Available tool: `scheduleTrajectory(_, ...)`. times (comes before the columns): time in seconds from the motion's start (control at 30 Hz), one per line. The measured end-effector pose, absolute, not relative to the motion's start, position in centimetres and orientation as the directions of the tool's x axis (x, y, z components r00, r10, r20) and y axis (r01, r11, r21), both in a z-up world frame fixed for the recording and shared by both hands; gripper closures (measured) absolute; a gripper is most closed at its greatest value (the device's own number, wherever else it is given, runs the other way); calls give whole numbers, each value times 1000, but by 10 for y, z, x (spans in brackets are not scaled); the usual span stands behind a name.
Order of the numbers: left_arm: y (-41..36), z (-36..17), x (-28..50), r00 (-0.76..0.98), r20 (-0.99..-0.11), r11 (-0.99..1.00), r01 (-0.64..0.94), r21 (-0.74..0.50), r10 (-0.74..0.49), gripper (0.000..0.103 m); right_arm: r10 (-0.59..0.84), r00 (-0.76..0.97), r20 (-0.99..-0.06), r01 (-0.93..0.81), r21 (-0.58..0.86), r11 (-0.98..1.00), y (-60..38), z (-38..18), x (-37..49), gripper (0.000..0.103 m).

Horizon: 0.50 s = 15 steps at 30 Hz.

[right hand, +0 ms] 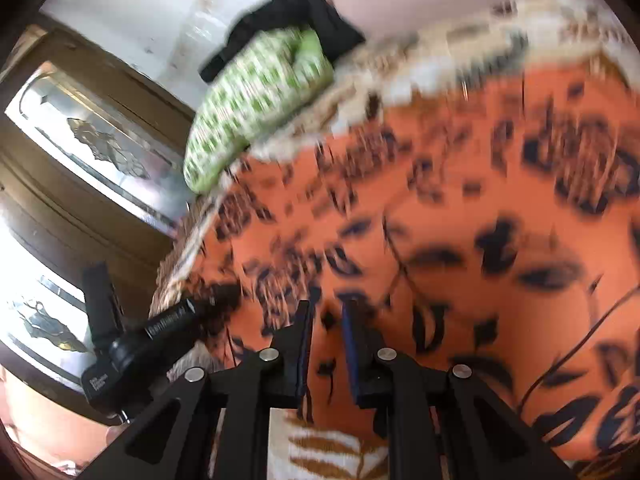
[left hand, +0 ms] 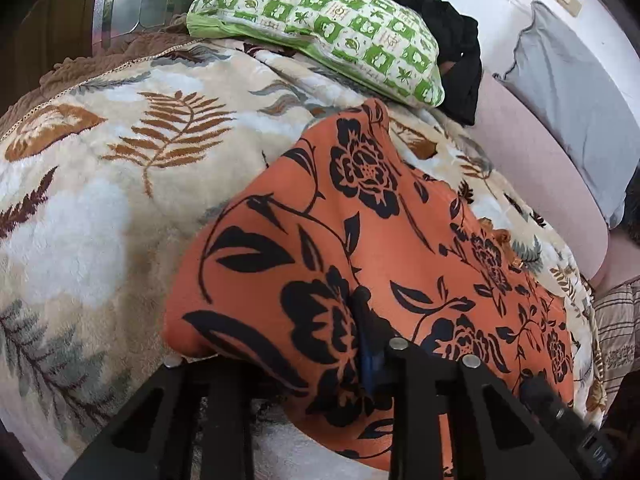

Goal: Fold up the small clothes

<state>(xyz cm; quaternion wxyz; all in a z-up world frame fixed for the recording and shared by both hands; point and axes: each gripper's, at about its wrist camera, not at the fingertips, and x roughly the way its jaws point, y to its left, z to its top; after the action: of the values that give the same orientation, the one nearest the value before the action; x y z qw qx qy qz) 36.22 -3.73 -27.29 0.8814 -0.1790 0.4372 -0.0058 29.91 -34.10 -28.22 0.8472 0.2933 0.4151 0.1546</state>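
An orange garment with black flowers (left hand: 360, 208) lies spread on a leaf-patterned blanket (left hand: 100, 184). My left gripper (left hand: 340, 340) is at its near edge. The cloth is bunched over the left finger and hides it, and the right finger (left hand: 366, 320) presses into the fold, so the gripper is shut on the cloth. In the blurred right wrist view the same garment (right hand: 460, 220) fills the frame. My right gripper (right hand: 328, 320) holds a narrow strip of the near edge between its blue pads (right hand: 352, 344), a little above the blanket (right hand: 328, 452).
A green-and-white checked pillow (left hand: 320, 28) with a black garment (left hand: 452, 40) behind it lies at the far side. A grey pillow (left hand: 572, 92) rests on a pink sheet (left hand: 532, 168) to the right. A wooden door with glass panels (right hand: 92, 140) stands on the left.
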Motion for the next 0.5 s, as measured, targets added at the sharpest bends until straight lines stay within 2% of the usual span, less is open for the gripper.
scheduleTrajectory(0.1, -38, -269, 360, 630, -757, 935, -135, -327, -174, 78, 474, 639, -606, -5, 612, 790, -347, -282, 304, 85)
scheduleTrajectory(0.17, -38, -265, 359, 640, -746, 932, -125, -339, -185, 79, 460, 574, -678, 57, 594, 803, -348, -305, 313, 84)
scheduleTrajectory(0.23, -39, -259, 357, 652, -734, 932, -113, -343, -191, 80, 497, 597, -629, 57, 651, 757, -355, -314, 311, 85)
scheduleTrajectory(0.5, -90, -209, 334, 749, -632, 970, 58, -238, -200, 83, 550, 585, -595, 94, 724, 683, -381, -302, 311, 85)
